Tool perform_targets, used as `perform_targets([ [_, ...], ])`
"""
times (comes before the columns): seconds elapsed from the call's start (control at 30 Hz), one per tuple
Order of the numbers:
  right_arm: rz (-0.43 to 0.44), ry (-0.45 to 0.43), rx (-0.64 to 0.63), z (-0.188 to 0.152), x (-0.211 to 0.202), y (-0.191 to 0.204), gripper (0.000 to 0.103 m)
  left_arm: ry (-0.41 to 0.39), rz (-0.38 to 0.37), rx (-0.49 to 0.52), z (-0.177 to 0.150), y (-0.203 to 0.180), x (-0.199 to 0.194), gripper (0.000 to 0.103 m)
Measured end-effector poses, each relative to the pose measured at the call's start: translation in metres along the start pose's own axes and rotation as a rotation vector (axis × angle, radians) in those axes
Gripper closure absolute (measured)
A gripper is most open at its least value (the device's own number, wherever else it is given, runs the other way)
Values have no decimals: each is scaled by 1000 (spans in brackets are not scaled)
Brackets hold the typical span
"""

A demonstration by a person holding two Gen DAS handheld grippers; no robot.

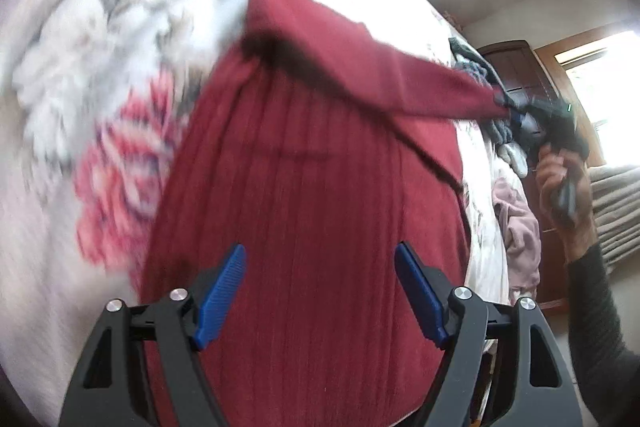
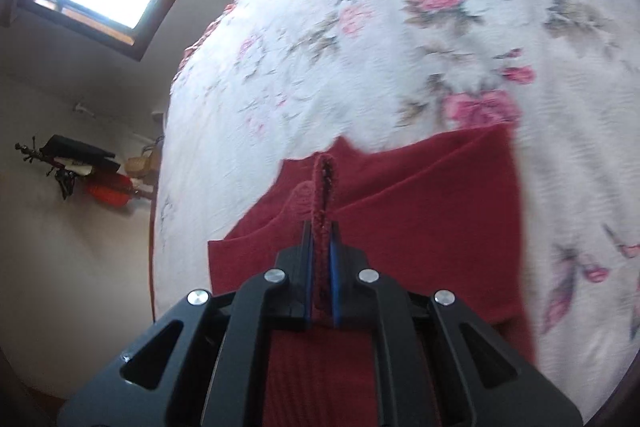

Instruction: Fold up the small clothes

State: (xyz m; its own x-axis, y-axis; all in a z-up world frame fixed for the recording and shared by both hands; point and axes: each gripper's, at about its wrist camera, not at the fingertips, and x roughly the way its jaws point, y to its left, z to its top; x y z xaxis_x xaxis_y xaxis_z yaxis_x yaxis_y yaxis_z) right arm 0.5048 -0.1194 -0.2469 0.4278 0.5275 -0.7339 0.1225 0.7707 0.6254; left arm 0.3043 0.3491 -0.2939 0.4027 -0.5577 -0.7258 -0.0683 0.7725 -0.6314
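Red ribbed knit garment (image 1: 304, 211) lies spread on the bed's floral quilt (image 2: 360, 39), and we have one part of it, a sleeve or side flap, lifted off the body. In the left wrist view that flap runs as a taut band from the garment's far end out to our right, where the right claw (image 2: 322, 259) is pressed together on its edge; the right wrist view shows the red knit clamped between the blue pads. Our left claw (image 1: 320, 291) hangs spread wide just above the near part of the garment, gripping nothing. The garment's long axis, judging by the ribs, runs straight away from the left claw. We judge the coming fold turns on this: the held flap lies to the right of the body, so the right claw must carry it leftward across the ribs. Other clothes (image 1: 516, 223) sit heaped at the bed's right edge, beyond the person's hand (image 1: 564, 187).
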Motion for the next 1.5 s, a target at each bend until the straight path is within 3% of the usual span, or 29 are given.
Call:
perform_targets([
  [0.4,-59,24,52,-14,26,-82,98,-32,-31,25,101,-11,22,27],
  [0.7,-71,50,69,-21,51,-115,98,-2,-13,56,161,-14,60,27],
  [0.8,-87,65,51,-20,57,-122,95,9,5,49,190,-12,77,27],
  [0.87,-99,18,50,-15,45,-122,89,17,-3,44,206,-11,84,27],
  [0.97,-28,-53,53,-7,22,-118,89,16,-52,29,231,-8,94,27],
  [1.07,28,17,17,-5,33,-110,89,36,-72,16,246,-3,110,27],
  [1.17,42,107,-6,-8,58,-114,89,86,-1,-22,250,13,134,27],
  [1.2,33,123,-1,-9,63,-117,91,102,34,-32,249,20,140,27],
  [1.23,6,132,2,-10,69,-123,102,108,47,-34,248,23,144,28],
  [1.3,-1,131,9,-10,71,-127,103,95,47,-26,245,21,138,28],
  [1.33,14,119,19,-10,66,-126,101,85,41,-24,244,17,132,28],
  [1.37,31,103,14,-11,59,-122,96,73,-13,-13,240,12,122,28],
  [1.5,81,116,-37,-25,49,-107,96,102,-131,68,212,-6,105,28],
])
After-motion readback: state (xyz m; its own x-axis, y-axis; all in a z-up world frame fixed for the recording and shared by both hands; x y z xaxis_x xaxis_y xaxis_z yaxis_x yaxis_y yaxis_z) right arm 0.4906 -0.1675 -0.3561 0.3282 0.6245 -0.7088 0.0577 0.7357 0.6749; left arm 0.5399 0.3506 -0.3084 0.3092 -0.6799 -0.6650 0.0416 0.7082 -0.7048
